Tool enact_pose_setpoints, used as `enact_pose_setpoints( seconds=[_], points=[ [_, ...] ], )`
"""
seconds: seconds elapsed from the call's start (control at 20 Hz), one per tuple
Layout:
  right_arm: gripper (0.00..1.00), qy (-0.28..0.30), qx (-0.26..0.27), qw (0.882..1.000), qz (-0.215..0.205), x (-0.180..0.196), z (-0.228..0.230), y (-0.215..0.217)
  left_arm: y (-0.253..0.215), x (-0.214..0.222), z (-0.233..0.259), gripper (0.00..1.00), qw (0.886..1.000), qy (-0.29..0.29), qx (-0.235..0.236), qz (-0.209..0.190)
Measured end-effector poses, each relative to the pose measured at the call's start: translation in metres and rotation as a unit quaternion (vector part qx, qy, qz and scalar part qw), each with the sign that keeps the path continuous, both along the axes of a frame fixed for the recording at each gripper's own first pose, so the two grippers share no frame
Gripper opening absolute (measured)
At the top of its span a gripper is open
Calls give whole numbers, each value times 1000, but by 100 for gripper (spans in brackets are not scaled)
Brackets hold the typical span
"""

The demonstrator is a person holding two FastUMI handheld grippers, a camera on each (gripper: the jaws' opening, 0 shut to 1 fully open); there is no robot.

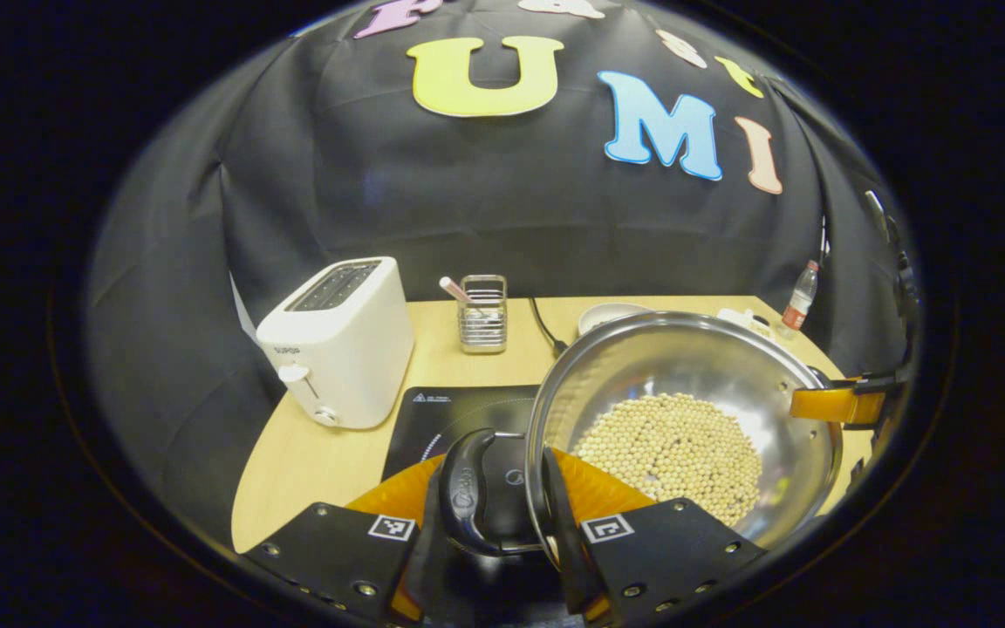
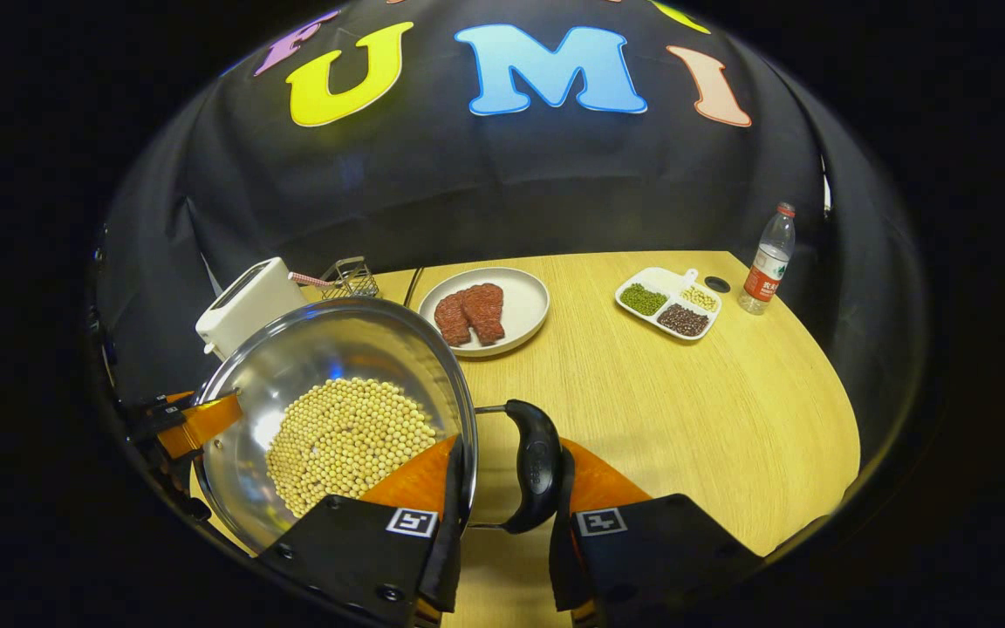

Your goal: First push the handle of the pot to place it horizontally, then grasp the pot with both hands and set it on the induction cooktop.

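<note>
Left gripper clamped across pot handle and rim; right gripper same on far handle. Pot held over table, cooktop just beside. Risk: uneven hands tilt pot, soybeans spill; rim slips from fingers

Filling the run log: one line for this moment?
phase: two-handed carry | left gripper: shut on handle | right gripper: shut on handle | steel pot of pale beans: above black induction cooktop

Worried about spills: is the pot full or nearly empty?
Far from full: the pot holds a shallow layer of pale beans over its bottom, with bare steel wall above.
</note>
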State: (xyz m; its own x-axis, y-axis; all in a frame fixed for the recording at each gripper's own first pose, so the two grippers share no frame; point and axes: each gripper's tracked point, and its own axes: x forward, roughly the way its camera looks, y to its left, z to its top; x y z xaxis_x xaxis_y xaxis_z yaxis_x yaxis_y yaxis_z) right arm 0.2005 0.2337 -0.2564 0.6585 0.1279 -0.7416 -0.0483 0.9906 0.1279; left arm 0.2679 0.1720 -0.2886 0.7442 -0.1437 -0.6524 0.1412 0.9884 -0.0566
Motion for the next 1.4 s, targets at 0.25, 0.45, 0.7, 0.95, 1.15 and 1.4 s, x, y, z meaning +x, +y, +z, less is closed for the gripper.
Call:
enact_pose_setpoints(
  seconds=[0.25,0.45,0.7,0.95,1.15,1.4],
  points=[
    [40,9,3,1000,1,5,-8,31,30,9,-11,54,1000,5,3,-2],
    [40,12,3,1000,1,11,-13,51,48,19,-23,57,1000,5,4,-3],
    [43,8,-2,1000,4,17,-18,73,70,30,-35,54,1000,9,6,-2],
    [40,5,-9,1000,10,21,-23,85,83,33,-46,54,1000,12,1,5],
    [41,5,-7,1000,9,24,-26,88,87,36,-51,51,1000,14,-2,4],
    [48,13,-7,1000,13,24,-31,85,86,34,-53,56,1000,19,4,4]
  ],
)
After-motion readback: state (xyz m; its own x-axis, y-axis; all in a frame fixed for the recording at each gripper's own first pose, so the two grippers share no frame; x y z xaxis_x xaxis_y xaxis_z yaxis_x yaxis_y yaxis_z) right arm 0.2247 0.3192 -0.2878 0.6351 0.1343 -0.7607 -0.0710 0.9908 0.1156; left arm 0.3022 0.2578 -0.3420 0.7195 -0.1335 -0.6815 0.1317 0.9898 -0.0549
